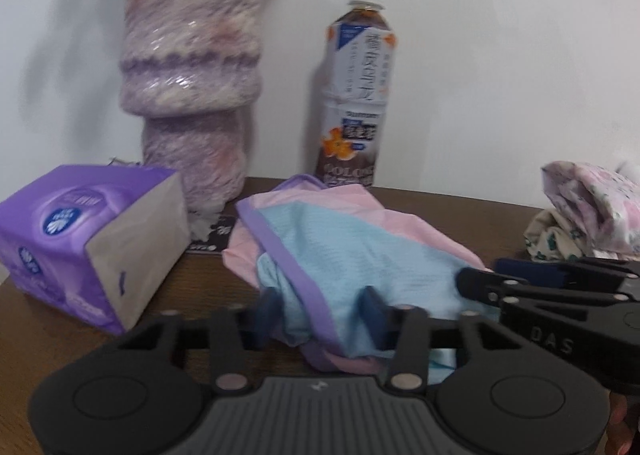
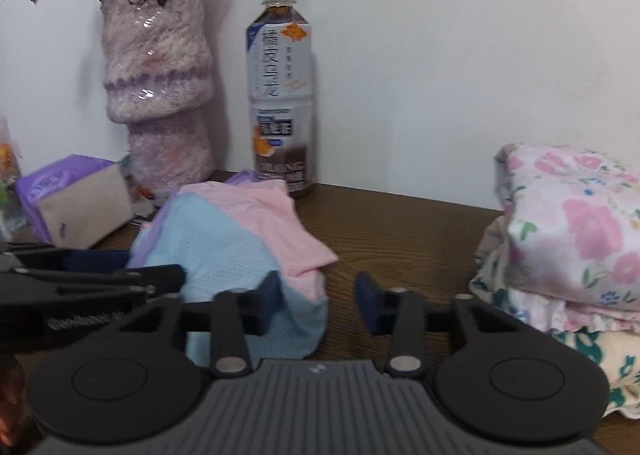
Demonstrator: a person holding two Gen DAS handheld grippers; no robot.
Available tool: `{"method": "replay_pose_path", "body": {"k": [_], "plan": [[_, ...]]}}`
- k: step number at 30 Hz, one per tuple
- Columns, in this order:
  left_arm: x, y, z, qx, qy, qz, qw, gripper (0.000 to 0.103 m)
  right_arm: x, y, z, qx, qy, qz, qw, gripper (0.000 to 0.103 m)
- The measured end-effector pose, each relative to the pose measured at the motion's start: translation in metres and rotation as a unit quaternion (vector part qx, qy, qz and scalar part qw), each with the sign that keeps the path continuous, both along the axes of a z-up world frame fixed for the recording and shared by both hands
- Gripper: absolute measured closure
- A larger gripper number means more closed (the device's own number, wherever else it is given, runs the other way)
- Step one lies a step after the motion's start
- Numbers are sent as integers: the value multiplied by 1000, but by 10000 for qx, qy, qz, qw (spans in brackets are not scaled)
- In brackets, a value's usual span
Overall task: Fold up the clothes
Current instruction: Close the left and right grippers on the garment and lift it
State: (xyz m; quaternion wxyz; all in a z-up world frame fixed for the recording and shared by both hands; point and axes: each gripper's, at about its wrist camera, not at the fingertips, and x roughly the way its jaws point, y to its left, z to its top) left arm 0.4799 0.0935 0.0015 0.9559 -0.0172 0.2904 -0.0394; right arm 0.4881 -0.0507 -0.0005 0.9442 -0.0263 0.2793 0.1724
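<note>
A small garment of pink, light blue and purple-trimmed cloth (image 1: 340, 247) lies crumpled on the brown wooden table (image 2: 400, 223). My left gripper (image 1: 320, 313) is open, its two fingers straddling the near part of the cloth, with the purple trim running between them. My right gripper (image 2: 320, 299) is open at the garment's (image 2: 224, 243) right edge; its left pad (image 2: 268, 295) is against the blue cloth and its right pad is over bare wood. Each gripper shows from the side in the other's view.
A stack of folded floral clothes (image 2: 568, 223) sits at the right. Against the white wall stand a fuzzy purple vase (image 2: 160, 95) with flowers and a tea bottle (image 2: 280, 95). A purple tissue pack (image 1: 88, 239) lies at the left.
</note>
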Motion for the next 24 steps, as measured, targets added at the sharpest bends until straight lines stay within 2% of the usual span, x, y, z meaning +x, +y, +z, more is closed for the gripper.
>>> {"method": "replay_pose_path", "body": {"k": [1, 2, 4, 10, 13, 17, 24], "plan": [[-1, -3, 1, 75, -42, -34, 10000, 82, 1, 1, 0, 12, 39, 26, 10000, 90], [-3, -6, 1, 136, -74, -92, 9998, 94, 2, 1, -1, 23, 77, 53, 10000, 92], [-7, -10, 4, 133, -117, -186, 9997, 96, 3, 2, -1, 40, 121, 103, 9999, 99], [-36, -15, 29, 153, -536, -563, 9969, 98, -25, -14, 27, 449, -346, 74, 9984, 101], [-61, -22, 55, 179, -818, -774, 9935, 98, -45, -24, 57, 631, -561, 234, 9962, 101], [-110, -29, 99, 105, -1281, -1031, 9863, 99, -90, -33, 107, 603, -1007, 511, 9918, 101], [-232, -35, 196, 13, -2203, -1450, 9646, 100, -199, -59, 201, 431, -1932, 702, 9777, 101]]}}
